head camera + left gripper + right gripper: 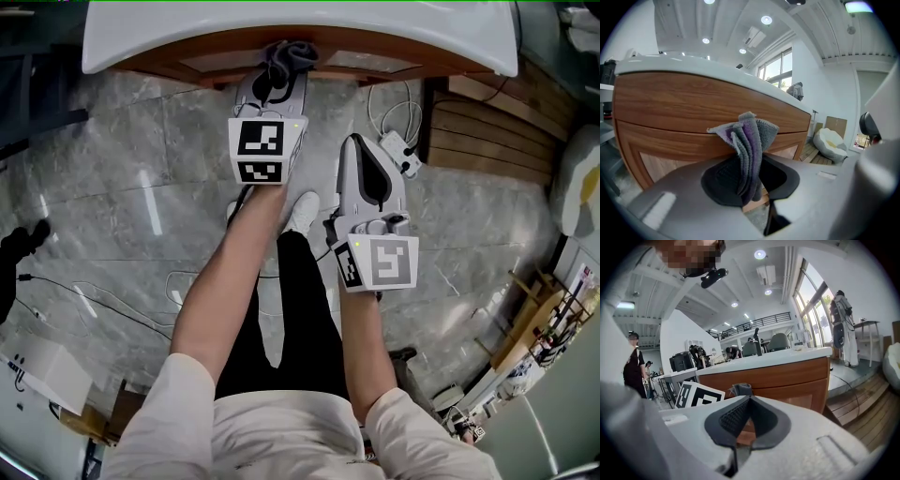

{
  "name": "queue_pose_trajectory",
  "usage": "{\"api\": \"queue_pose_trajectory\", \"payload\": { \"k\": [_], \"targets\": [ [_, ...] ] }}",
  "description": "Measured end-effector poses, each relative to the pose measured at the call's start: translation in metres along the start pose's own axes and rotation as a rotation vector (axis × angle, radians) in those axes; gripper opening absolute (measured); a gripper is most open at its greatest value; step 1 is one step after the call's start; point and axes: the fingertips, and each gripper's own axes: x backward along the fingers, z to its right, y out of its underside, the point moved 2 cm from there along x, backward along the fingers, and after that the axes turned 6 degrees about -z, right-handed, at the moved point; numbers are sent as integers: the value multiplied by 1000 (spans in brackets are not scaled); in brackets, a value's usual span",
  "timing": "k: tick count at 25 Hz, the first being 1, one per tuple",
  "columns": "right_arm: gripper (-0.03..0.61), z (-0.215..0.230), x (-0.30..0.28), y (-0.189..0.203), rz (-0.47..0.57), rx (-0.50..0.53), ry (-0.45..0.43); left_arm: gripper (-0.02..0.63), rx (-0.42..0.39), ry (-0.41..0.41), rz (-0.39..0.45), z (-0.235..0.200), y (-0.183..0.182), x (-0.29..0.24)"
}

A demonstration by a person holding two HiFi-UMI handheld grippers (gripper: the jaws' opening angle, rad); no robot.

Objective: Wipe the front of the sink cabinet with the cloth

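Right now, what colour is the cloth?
The cloth is grey with purple folds, clearest in the left gripper view.

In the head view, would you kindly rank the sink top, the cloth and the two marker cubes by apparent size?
1. sink top
2. left marker cube and right marker cube: they look alike, and both sit nearer the camera
3. cloth

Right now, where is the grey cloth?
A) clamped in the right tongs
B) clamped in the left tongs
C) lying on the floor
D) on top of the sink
B: the left tongs are shut on the cloth, while the right tongs are shut with nothing between them.
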Motion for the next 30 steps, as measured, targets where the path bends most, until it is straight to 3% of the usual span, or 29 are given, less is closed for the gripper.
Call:
{"api": "queue_pose_trajectory", "payload": {
  "k": [8, 17, 30],
  "targets": [
    [-2, -10, -7, -2, -5, 24, -8, 89, -28, -15, -13, -10, 3, 2],
    [-3, -23, -13, -2, -12, 42, -20, 89, 30, -9, -15, -24, 5, 9],
    [-2, -43, -22, -1, -12, 59, -42, 89, 48, -50, -29, -58, 13, 22]
  ]
}}
